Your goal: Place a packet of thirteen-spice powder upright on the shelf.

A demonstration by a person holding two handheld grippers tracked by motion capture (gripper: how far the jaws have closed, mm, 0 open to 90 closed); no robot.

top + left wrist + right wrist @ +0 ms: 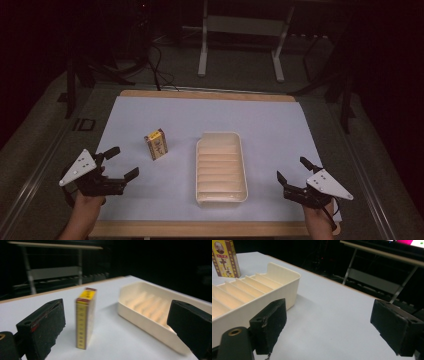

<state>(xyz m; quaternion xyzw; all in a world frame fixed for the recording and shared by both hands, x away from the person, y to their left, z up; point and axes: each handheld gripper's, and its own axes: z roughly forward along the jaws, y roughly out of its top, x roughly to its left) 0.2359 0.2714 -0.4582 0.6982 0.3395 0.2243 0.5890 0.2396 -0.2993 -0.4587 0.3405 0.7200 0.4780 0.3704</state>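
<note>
A cream-coloured rectangular plastic tray (pixel 221 170) is seen lying near the middle of the pale blue-topped counter (pixel 270 120), its long side running from near to far. Its inside is crossed by a row of low ridges, and nothing is held in it. A small upright yellow and dark red cardboard box (pixel 156 144) is stood to the left of the tray, near it but apart from it.

The left tongs (pixel 123 162) are held above the near left part of the counter, with the jaws spread wide and nothing between them. The right tongs (pixel 296 171) are held at the near right, just right of the tray, likewise spread and empty. Each is gripped by a hand coming in from the near edge.

In the left gripper view the narrow yellow edge of the box (pixel 85 317) is shown between the two black jaws but farther off, with the tray (pixel 150 312) to its right. In the right gripper view the box's printed face (pixel 225 258), bearing a small portrait and dark characters, is revealed beyond the tray (pixel 257 293), which the high view leaves too small to read. A grey metal frame (pixel 242 37) is seen on the floor beyond the far edge of the counter.
</note>
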